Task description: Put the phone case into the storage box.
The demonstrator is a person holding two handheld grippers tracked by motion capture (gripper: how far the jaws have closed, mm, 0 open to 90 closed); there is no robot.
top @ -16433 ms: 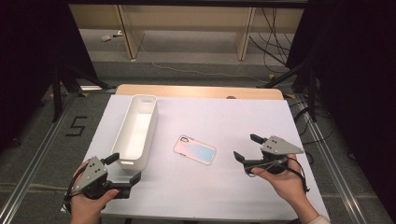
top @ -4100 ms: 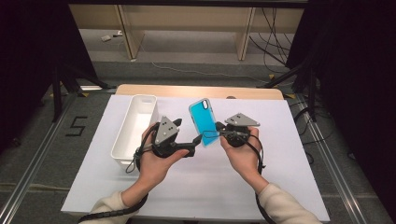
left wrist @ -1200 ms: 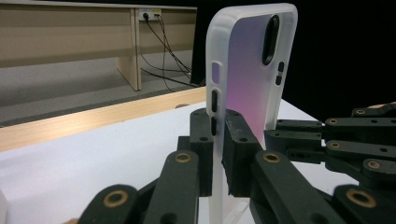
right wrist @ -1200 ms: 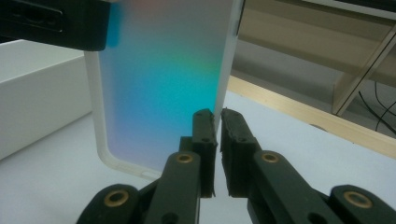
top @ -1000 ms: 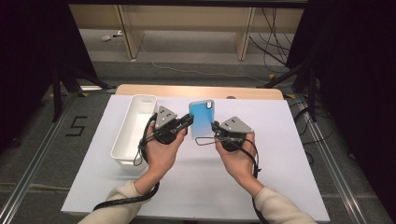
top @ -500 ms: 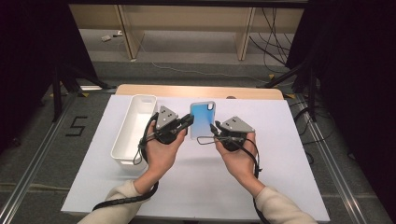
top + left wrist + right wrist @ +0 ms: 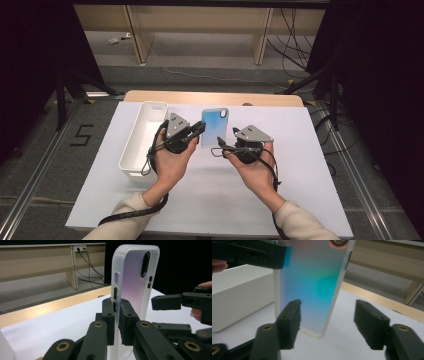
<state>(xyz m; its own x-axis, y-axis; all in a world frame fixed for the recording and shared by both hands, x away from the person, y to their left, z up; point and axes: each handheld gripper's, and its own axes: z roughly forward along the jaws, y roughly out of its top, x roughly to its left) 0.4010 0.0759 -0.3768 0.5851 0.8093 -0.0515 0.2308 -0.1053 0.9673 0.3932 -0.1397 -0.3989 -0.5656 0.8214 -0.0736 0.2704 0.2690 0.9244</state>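
A phone case (image 7: 215,127) with a blue-to-pink sheen is held upright above the white table (image 7: 300,165). My left gripper (image 7: 202,129) is shut on its long left edge; in the left gripper view the pads (image 7: 125,315) pinch the frosted rim of the case (image 7: 133,280). My right gripper (image 7: 221,147) sits just to the right of the case. Its jaws have just been opening and stand wide apart. In the right gripper view, the case's lower end (image 7: 312,282) hangs between the jaws of the right gripper (image 7: 327,320), and the right-hand pad (image 7: 369,322) is clear of it.
A long white bin (image 7: 142,140) lies on the table to the left of my left hand. The table's wooden far edge (image 7: 210,97) runs behind the case. Cables trail from both grippers.
The right gripper's jaws have spread apart and let go of the case. The case stays upright in the left gripper. Both hands have kept their places.
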